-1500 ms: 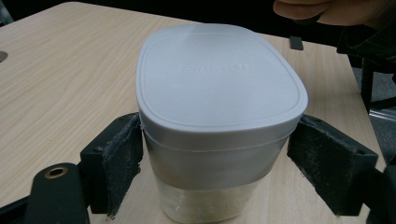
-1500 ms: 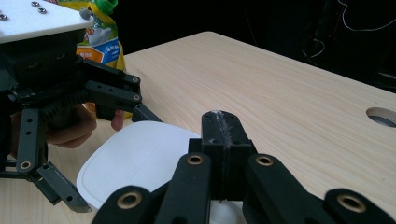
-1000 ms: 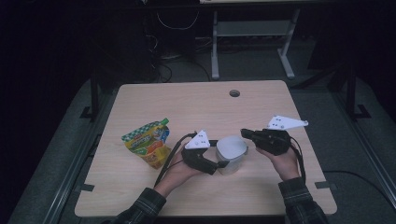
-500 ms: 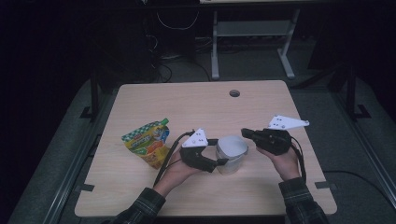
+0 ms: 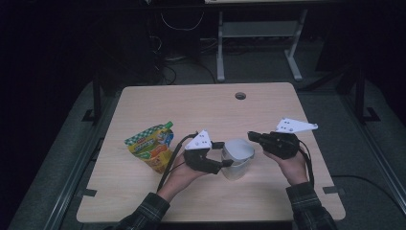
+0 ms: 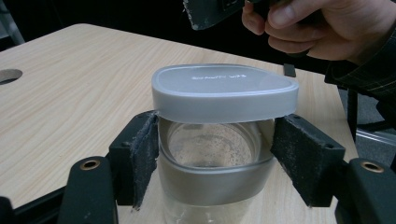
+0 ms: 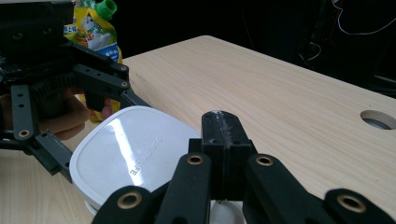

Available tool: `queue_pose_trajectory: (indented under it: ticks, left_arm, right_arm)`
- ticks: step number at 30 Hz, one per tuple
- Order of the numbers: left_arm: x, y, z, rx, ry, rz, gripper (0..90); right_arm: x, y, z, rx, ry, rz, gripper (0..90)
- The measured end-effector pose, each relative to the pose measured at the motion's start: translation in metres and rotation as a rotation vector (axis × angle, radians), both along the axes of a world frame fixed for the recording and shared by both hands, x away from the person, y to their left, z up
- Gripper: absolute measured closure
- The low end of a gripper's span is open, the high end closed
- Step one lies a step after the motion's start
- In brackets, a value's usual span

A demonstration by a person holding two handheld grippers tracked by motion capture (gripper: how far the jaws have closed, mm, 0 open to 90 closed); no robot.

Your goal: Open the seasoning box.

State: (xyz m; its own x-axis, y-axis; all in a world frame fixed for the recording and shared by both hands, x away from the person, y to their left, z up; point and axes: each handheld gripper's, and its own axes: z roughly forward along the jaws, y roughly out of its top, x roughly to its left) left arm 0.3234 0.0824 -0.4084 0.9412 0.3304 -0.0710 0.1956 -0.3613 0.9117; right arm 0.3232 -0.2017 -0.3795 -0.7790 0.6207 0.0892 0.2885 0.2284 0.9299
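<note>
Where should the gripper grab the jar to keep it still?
Grip the jar around its clear body just under the grey lid, coming in level from the side. The lid overhangs the narrower wall, and the left gripper, whose jaws have just been closing, already straddles that wall there, one pad each side.

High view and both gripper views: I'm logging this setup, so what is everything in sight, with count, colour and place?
Clear glass jar with pale grey plastic lid: one, table centre-front, between the left gripper's jaws.
Colourful green-capped drink pouch: one, yellow-green, lying left of the jar.
Light wooden table: one, round cable hole at its far edge.
White metal frame: one, on the floor beyond the table.
Left gripper: black, jaws have just been closing around the jar.
Right gripper: black, shut, at the lid's right edge.
</note>
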Motion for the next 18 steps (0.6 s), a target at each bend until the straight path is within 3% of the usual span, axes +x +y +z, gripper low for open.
queue_pose_trajectory:
  ticks: [11,18]
  left_arm:
    - [0.0016,0.0025,0.0018,-0.01,0.011,0.032,46.2]
    - [0.0021,0.0029,0.0023,-0.026,0.018,0.027,60.8]
  right_arm:
    - [-0.0006,-0.001,0.0008,0.004,0.002,-0.004,89.7]
    - [-0.0008,-0.0013,0.001,0.004,0.0,-0.004,89.7]
